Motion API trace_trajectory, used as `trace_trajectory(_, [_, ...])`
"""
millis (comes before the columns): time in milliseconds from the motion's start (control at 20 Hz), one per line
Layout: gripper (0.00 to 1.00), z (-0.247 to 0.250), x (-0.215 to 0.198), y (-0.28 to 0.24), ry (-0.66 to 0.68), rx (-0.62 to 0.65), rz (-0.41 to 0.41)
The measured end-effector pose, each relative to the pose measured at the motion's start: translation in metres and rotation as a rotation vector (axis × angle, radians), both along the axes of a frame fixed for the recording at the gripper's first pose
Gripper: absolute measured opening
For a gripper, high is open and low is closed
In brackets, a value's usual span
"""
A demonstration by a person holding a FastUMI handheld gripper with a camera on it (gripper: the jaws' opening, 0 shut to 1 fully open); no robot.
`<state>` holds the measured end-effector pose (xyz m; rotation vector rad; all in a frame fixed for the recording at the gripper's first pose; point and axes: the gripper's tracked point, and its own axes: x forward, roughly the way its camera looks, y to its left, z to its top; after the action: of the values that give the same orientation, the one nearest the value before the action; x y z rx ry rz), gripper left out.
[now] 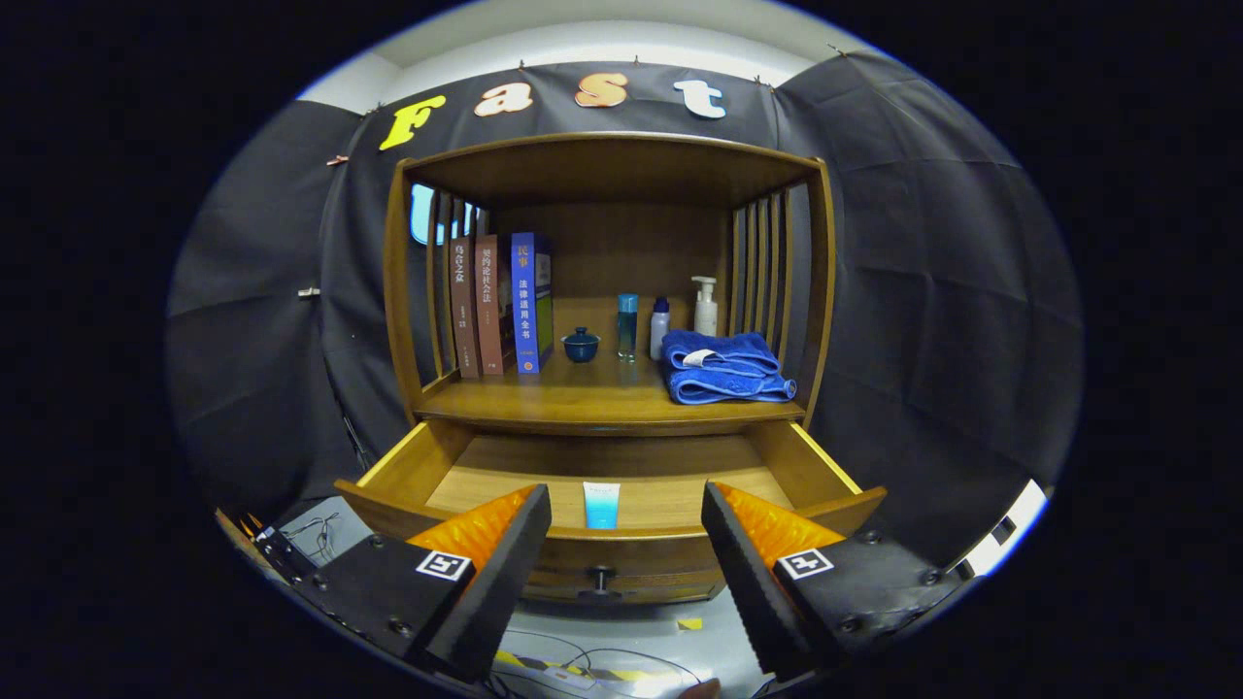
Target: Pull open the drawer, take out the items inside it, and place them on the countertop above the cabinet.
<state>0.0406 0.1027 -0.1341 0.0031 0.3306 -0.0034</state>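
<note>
Gripper (626, 544): I'm holding it spread wide, empty, just before drawer (621, 485), pulled open. Item: small blue-white tube (601, 505), lying inside near front wall, between fingers. Prob. light, soft, slick plastic; I'm planning to pinch mid-body, gently.

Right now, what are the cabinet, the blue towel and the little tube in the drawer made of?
The cabinet looks like wood with a smooth, slightly glossy varnish: grain lines and soft reflections show. The blue towel looks like fluffy terry cloth, folded in soft rolls. The tube in the open drawer is probably plastic, smooth and pale. The gripper hangs open, its fingers apart before the drawer.
</note>
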Motion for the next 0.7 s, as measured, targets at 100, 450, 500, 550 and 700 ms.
trace_trajectory(100, [0.99, -0.004, 0.014, 0.001, 0.086, 0.018, -0.004])
trace_trajectory(450, [1.00, -0.058, 0.061, 0.015, 0.359, 0.038, 0.069])
trace_trajectory(500, [1.00, -0.070, 0.067, 0.017, 0.405, 0.039, 0.077])
trace_trajectory(550, [1.00, -0.081, 0.073, 0.019, 0.449, 0.041, 0.085])
trace_trajectory(700, [1.00, -0.110, 0.089, 0.025, 0.578, 0.056, 0.097])
